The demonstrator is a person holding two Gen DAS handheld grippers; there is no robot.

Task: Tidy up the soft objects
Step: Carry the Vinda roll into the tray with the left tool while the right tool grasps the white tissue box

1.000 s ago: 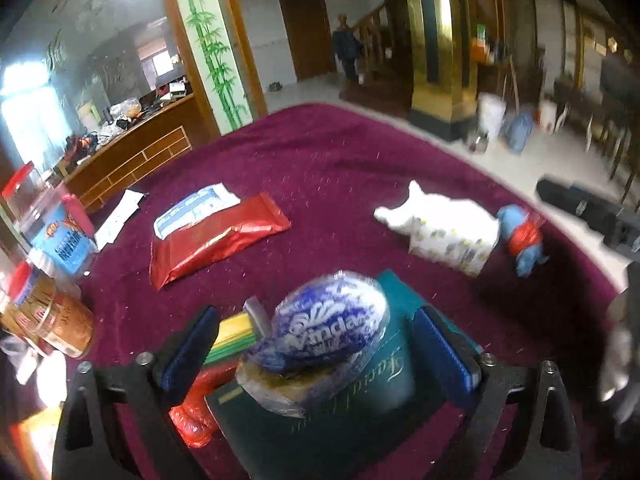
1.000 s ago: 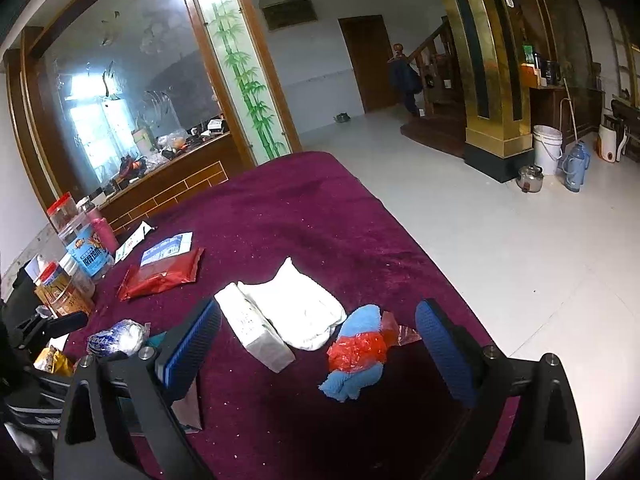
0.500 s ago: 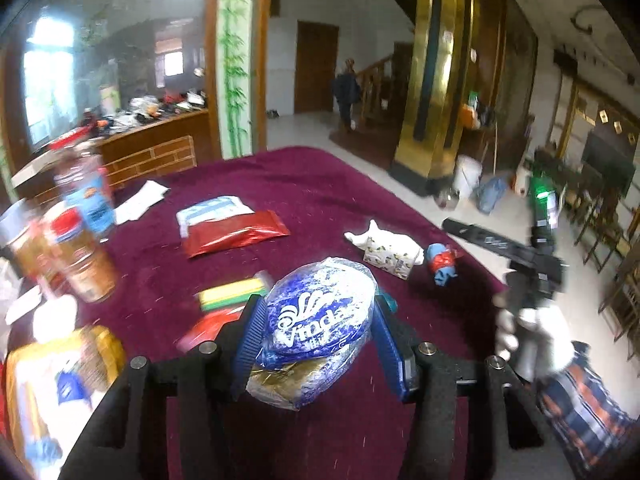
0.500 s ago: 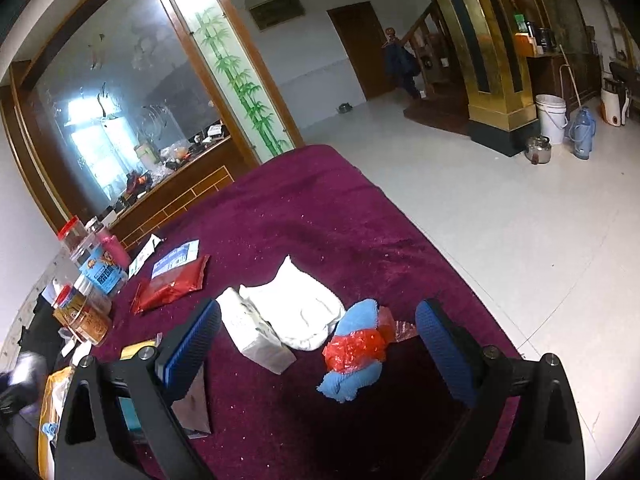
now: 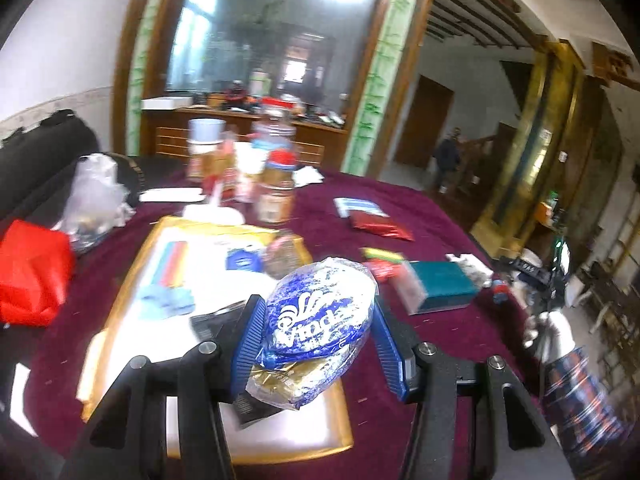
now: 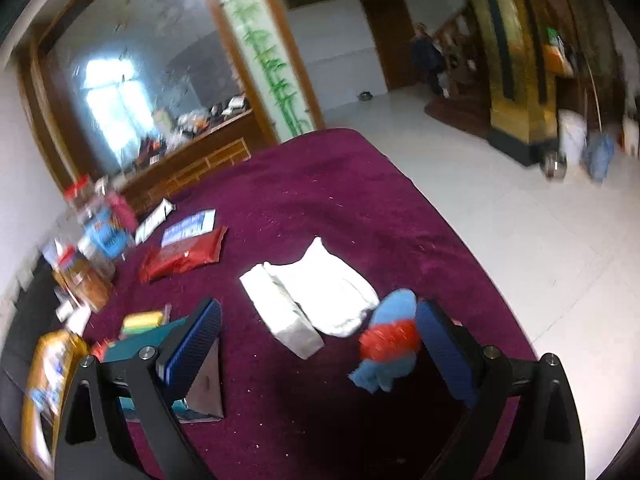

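Left-wrist view: my left gripper [image 5: 316,344] is clamped on a blue-and-white tissue pack [image 5: 320,316], its ribbed blue pads pressing both flanks of the crinkled, glossy wrapper. The pack bulges into a rounded oval above the jaws and shows a gold underside below, so I judge a light squeeze enough to carry something this soft. Directly beneath and beyond the tool lies a gold-rimmed tray [image 5: 120,292] with a pale, flat floor, probably the collecting place for soft items, since the pack hangs over its near part. Ahead and to the right of the tool, on the plush maroon tablecloth [image 5: 440,332], rests a boxy teal book [image 5: 440,284]; farther off stands a cluster of rigid jars [image 5: 274,196].

Right-wrist view: my right gripper [image 6: 320,344] hangs with jaws wide apart and nothing between the pads. Just ahead, near the right pad, lies a limp blue-and-red cloth toy [image 6: 388,344]; beyond it sit a white tissue packet [image 6: 288,316] and a folded white cloth [image 6: 332,284], touching each other. Farther left lies a flat red foil pouch [image 6: 184,256].
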